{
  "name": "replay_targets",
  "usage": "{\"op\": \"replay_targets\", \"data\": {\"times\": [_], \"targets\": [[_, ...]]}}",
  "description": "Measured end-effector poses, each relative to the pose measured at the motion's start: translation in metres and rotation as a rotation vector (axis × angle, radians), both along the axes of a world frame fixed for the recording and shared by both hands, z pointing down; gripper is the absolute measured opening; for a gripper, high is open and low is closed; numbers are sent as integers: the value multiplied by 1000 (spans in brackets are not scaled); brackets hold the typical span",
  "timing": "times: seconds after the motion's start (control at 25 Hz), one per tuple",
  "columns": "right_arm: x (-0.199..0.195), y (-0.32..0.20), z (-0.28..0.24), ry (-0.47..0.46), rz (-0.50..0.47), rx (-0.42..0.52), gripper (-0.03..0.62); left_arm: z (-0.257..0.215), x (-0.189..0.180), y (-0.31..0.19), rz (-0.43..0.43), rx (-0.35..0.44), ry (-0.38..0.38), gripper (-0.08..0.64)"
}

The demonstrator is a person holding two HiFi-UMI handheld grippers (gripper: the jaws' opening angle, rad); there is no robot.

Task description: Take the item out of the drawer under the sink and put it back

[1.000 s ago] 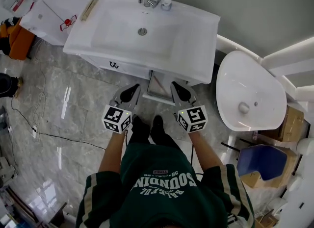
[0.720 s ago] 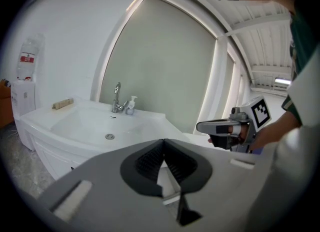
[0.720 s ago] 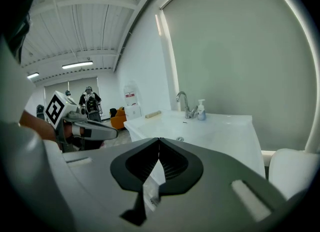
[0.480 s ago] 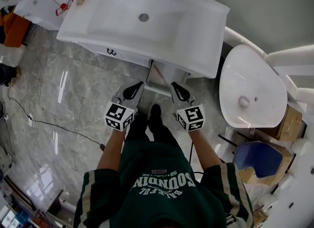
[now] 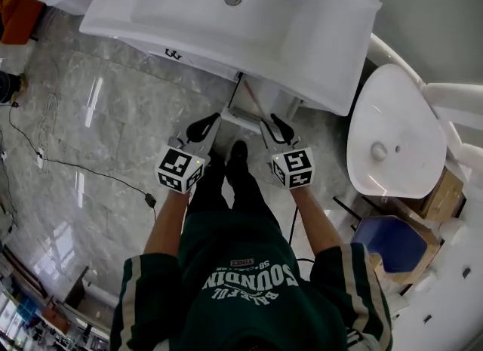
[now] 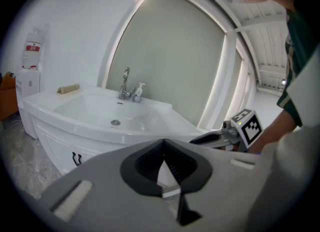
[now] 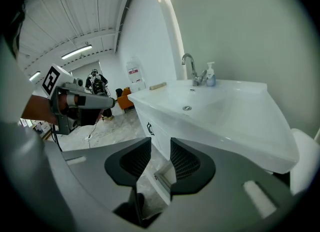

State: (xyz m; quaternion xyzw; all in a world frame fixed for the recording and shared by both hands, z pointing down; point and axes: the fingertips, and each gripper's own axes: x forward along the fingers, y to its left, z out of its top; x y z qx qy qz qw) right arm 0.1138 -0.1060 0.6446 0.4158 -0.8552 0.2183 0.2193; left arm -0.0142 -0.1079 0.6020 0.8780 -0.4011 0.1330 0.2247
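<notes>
White porcelain is filling the space ahead of and above both pairs of jaws: the sink (image 5: 226,17). Under its front edge the drawer (image 5: 243,112) is standing slightly open, just ahead of the jaws and between the two pairs; its contents are not showing. The left gripper (image 5: 202,127) is holding its jaws closed, tips meeting, gripping nothing. The right gripper (image 5: 275,125) has just been opening its jaws; they are standing apart with nothing between them, the drawer's corner showing beyond the gap.
</notes>
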Motion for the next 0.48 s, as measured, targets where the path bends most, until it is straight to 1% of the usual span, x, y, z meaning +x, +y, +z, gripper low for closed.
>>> {"op": "replay_targets", "data": {"times": [0.48], "targets": [[-10, -27, 102, 126, -44, -127, 107, 33, -22, -8, -35, -31, -7, 51]]}}
